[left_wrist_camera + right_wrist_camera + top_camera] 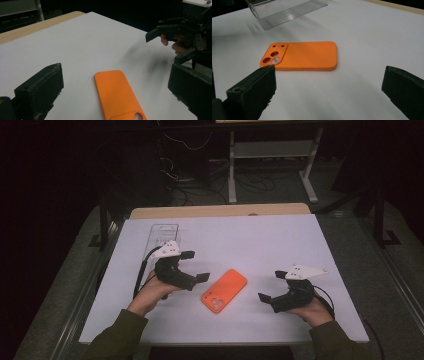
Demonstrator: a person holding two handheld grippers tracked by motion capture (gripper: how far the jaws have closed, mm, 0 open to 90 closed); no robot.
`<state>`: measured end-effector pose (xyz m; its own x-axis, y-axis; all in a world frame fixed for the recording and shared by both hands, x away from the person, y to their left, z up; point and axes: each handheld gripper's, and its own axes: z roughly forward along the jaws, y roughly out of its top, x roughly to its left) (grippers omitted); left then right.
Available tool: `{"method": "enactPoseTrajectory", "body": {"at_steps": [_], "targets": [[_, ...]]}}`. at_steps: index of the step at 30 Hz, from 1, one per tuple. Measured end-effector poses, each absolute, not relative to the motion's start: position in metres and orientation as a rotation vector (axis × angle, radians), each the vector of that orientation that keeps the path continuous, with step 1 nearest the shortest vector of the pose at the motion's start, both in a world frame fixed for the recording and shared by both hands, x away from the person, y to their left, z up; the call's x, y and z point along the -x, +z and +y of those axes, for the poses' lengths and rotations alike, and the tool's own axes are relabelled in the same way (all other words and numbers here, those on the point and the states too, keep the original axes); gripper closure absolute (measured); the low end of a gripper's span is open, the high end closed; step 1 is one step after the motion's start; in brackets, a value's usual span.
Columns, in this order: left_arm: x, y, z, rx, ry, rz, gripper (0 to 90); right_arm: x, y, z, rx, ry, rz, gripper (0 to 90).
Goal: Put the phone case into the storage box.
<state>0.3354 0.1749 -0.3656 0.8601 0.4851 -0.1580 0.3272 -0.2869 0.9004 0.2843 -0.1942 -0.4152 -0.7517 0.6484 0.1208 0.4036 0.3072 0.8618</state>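
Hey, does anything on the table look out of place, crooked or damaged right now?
Nothing stands out. The orange phone case lies flat, back up, at an angle on the white table, intact. The clear plastic tray lies flat at the far left. The left gripper and right gripper are open beside the case.

I see a white tabletop (pixel 280 240) w/ a bare wood strip along its far edge. Flat on it near the middle: an orange phone case (pixel 224 290), camera cutouts toward me. Far left: a clear plastic tray (pixel 163 234), also resting on the top.
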Motion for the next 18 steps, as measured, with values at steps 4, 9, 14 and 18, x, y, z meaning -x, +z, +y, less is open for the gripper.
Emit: {"method": "enactPoseTrajectory", "body": {"at_steps": [4,9,14,18], "targets": [[-0.338,-0.364,0.169,-1.890,0.172,0.610,0.0,-0.284,-0.415,-0.194,-0.961,1.422,2.327,0.0],[-0.342,-0.364,0.161,-1.889,0.171,0.611,0.0,-0.284,-0.415,-0.194,-0.964,1.425,2.329,0.0],[-0.344,-0.363,0.153,-1.883,0.170,0.607,0.0,-0.284,-0.414,-0.194,-0.962,1.424,2.329,0.0],[-0.346,-0.363,0.145,-1.891,0.174,0.600,0.0,-0.284,-0.414,-0.194,-0.962,1.426,2.327,0.0]]}}
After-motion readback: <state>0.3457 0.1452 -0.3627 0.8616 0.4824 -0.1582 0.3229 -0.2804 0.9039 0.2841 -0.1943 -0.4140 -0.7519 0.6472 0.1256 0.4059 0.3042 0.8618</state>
